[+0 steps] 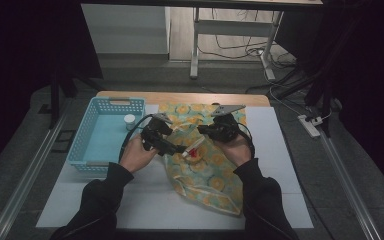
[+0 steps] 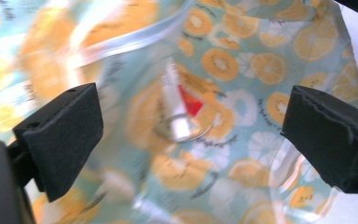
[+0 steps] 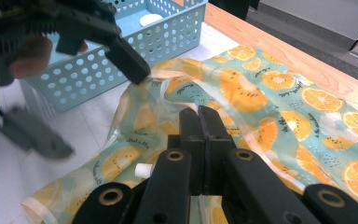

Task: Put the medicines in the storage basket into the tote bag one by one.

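1. A soft, glossy plastic bag printed with orange slices on a teal ground [image 1: 207, 170] lies crumpled across the middle of the white-topped bench [image 1: 290, 165], running from near the far wooden edge toward the near edge.
2. The left gripper [image 1: 180, 149] hovers at the bag's mouth with its two black foam-padded jaws spread wide apart, clasping nothing.
3. In the left gripper view, a small white tube with a red patch and a white cap [image 2: 179, 107] lies inside the bag, seen between the parted jaws.
4. The right gripper [image 3: 199, 122] has its jaws pressed flat together, pinching the bag's thin film at its opening edge.
5. A light-blue perforated plastic basket [image 1: 82, 140], rectangular, sits at the bench's left edge, just beside the bag.
6. A small white round lidded pot [image 1: 129, 120] rests inside the basket toward its far right corner.
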A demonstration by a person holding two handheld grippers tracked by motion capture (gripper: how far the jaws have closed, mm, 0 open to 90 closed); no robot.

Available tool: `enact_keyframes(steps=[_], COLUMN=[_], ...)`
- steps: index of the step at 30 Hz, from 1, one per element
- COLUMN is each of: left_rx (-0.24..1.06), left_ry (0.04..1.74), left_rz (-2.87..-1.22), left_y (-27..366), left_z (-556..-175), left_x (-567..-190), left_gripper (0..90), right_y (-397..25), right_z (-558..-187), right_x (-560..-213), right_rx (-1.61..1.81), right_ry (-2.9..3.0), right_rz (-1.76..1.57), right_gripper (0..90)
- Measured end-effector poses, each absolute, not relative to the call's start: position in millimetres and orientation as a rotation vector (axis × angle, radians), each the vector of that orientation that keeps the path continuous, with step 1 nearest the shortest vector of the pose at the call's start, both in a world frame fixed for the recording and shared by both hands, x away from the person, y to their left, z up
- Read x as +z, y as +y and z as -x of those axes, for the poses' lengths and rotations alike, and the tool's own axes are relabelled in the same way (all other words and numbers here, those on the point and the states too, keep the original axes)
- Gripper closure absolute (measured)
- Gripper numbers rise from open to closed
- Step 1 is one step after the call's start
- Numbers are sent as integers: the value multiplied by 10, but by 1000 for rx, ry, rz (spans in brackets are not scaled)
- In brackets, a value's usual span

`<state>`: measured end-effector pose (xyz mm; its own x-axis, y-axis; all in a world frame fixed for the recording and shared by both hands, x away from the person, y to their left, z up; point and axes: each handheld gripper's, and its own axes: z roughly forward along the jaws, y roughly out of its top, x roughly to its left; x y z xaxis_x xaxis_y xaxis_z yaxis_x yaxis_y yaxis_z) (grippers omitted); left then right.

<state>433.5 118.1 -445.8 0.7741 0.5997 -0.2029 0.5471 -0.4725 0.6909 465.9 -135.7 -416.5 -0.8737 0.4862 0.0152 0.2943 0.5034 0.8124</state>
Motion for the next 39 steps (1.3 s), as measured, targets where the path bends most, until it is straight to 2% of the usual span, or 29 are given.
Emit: enact_keyframes(steps=[25, 30, 39], left_rx=[186, 276, 322], left_ry=[1037, 1102, 1215], left_rz=[-2110, -2142, -2108], left_y=[2187, 2368, 2623], left_z=[-4413, -4485, -4621], left_x=[-4450, -4478, -4558], left_gripper=[12, 4, 0], right_y=[-1352, -1349, -1354], right_z=[-4661, -4661, -4660], right_x=[-4170, -4173, -4165], right_rx=[1307, 1309, 1313], right_ry=[2544, 2548, 2541], right_rz=[-665, -662, -658], right_gripper=[896, 896, 896])
